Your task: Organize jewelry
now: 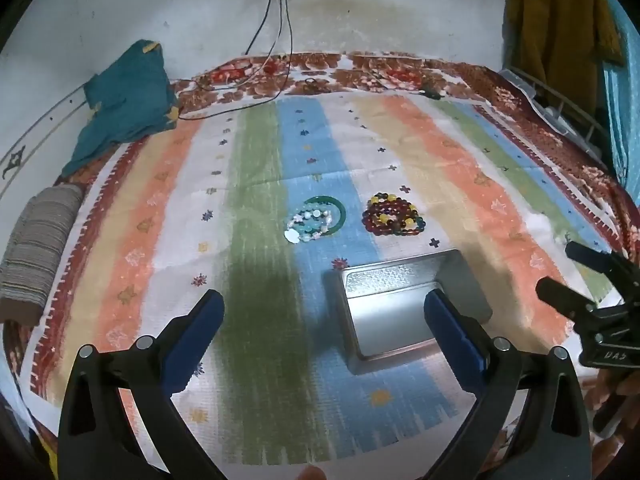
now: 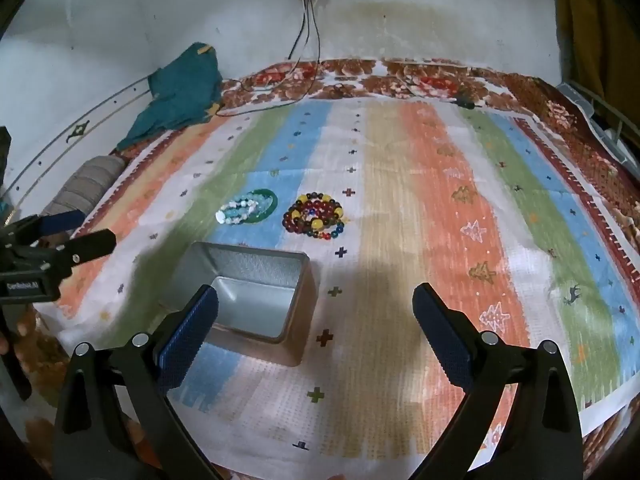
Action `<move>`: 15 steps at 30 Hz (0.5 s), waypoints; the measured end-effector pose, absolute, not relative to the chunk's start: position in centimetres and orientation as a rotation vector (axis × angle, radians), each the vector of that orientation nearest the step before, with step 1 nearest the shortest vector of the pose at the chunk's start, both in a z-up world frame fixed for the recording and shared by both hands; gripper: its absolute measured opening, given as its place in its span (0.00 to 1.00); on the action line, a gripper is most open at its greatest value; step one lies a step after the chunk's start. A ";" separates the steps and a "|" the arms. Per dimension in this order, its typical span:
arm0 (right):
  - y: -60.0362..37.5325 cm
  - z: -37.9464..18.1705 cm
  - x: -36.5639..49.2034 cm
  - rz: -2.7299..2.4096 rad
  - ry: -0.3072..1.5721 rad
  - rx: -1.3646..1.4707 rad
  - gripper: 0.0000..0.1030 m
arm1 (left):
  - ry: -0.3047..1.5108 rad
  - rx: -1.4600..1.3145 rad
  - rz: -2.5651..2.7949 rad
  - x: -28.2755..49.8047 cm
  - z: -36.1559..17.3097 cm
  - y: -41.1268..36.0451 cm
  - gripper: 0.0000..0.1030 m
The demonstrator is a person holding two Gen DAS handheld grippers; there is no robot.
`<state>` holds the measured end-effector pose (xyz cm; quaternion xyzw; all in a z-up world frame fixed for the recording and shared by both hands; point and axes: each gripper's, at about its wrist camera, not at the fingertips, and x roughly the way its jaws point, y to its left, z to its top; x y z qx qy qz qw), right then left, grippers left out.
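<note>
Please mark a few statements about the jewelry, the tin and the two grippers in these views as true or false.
1. The rectangular silver metal tin is empty. True.
2. The dark red and yellow beaded bracelets lie inside the tin. False: they lie on the striped cloth beyond it.
3. The green bangle lies with the pale blue and white beaded bracelets. True.
4. The right gripper holds a bracelet. False: it is open and empty.
5. The left gripper is open. True.

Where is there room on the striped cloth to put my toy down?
Plenty: the wide orange and green stripes right of the dark bead bracelets, and the stripes left of the green bangle pile. It is crowded in the middle, where both jewelry piles lie just beyond the open metal tin.
</note>
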<state>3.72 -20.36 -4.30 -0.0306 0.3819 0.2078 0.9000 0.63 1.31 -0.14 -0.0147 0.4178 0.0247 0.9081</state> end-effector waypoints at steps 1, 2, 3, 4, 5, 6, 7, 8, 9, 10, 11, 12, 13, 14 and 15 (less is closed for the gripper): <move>-20.1 -4.2 3.9 0.427 0.796 -0.067 0.96 | 0.865 -0.042 0.044 0.7 -0.2 1.5 0.95; -20.0 -4.2 3.9 0.426 0.796 -0.070 0.96 | 0.867 -0.051 0.037 0.7 -0.3 1.6 0.95; -20.0 -4.3 3.9 0.425 0.796 -0.073 0.96 | 0.871 -0.065 0.027 0.7 -0.3 1.7 0.95; -20.1 -4.2 3.8 0.425 0.792 -0.069 0.96 | 0.878 -0.087 0.014 0.7 -0.5 1.8 0.95; -20.1 -4.2 3.8 0.424 0.786 -0.069 0.96 | 0.888 -0.117 0.002 0.8 -0.6 2.2 0.95; -20.1 -4.2 3.8 0.423 0.783 -0.070 0.96 | 0.891 -0.123 0.003 0.7 -0.7 2.2 0.95; -20.1 -4.2 3.7 0.423 0.785 -0.072 0.96 | 0.892 -0.125 0.011 0.7 -0.7 2.3 0.95; -20.1 -4.3 3.8 0.424 0.789 -0.071 0.96 | 0.889 -0.119 0.020 0.7 -0.7 2.2 0.95; -20.1 -4.3 3.8 0.424 0.791 -0.071 0.96 | 0.887 -0.117 0.022 0.6 -0.6 2.3 0.95; -20.0 -4.2 3.8 0.425 0.790 -0.071 0.96 | 0.884 -0.116 0.022 0.6 -0.6 2.2 0.95; -20.1 -4.1 3.9 0.427 0.788 -0.071 0.96 | 0.884 -0.117 0.021 0.6 -0.6 2.2 0.95; -20.0 -4.1 3.9 0.427 0.787 -0.072 0.96 | 0.886 -0.115 0.022 0.6 -0.6 2.2 0.95; -19.9 -4.0 3.8 0.427 0.787 -0.073 0.96 | 0.886 -0.109 0.023 0.6 -0.6 2.1 0.95; -19.9 -4.1 3.8 0.428 0.788 -0.074 0.96 | 0.886 -0.101 0.024 0.5 -0.5 2.1 0.95; -20.0 -4.1 3.8 0.428 0.789 -0.074 0.96 | 0.885 -0.092 0.025 0.5 -0.5 2.0 0.95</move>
